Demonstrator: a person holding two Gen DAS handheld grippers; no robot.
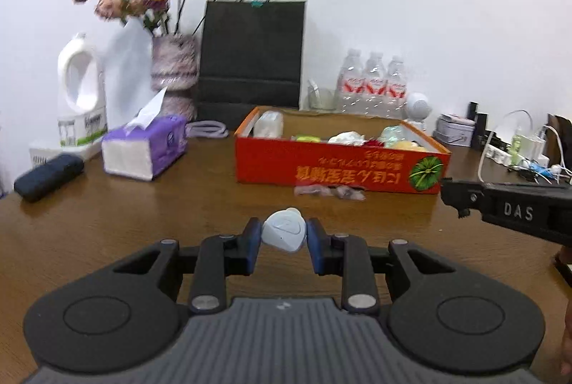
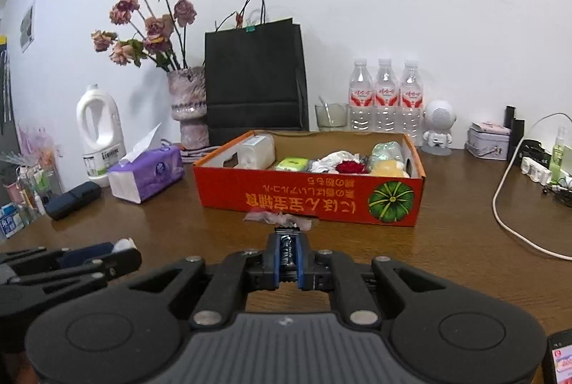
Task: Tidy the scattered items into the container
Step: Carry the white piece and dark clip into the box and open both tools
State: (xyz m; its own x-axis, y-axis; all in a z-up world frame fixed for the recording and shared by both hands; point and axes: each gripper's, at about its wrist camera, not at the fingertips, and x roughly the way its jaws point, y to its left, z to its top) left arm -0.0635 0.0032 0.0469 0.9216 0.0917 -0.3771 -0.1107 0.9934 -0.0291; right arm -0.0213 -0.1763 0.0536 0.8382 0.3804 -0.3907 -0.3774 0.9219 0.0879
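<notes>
An orange cardboard box (image 1: pixel 336 169) with a pumpkin print stands on the brown table and holds several items; it also shows in the right wrist view (image 2: pixel 307 198). My left gripper (image 1: pixel 284 234) is shut on a pale blue rounded case (image 1: pixel 284 232), held above the table short of the box. My right gripper (image 2: pixel 287 250) is shut on a small metal spring-like clip (image 2: pixel 287 253), near the box's front wall. A crumpled pink plastic wrapper (image 2: pixel 277 217) lies on the table in front of the box; it also shows in the left wrist view (image 1: pixel 329 192).
A purple tissue pack (image 1: pixel 144 148), a dark case (image 1: pixel 48 176), a white jug (image 1: pixel 80 98), a flower vase (image 1: pixel 175 73), a black paper bag (image 1: pixel 252 55) and three water bottles (image 1: pixel 373 83) stand behind. Cables and a power strip (image 2: pixel 536 169) are at right.
</notes>
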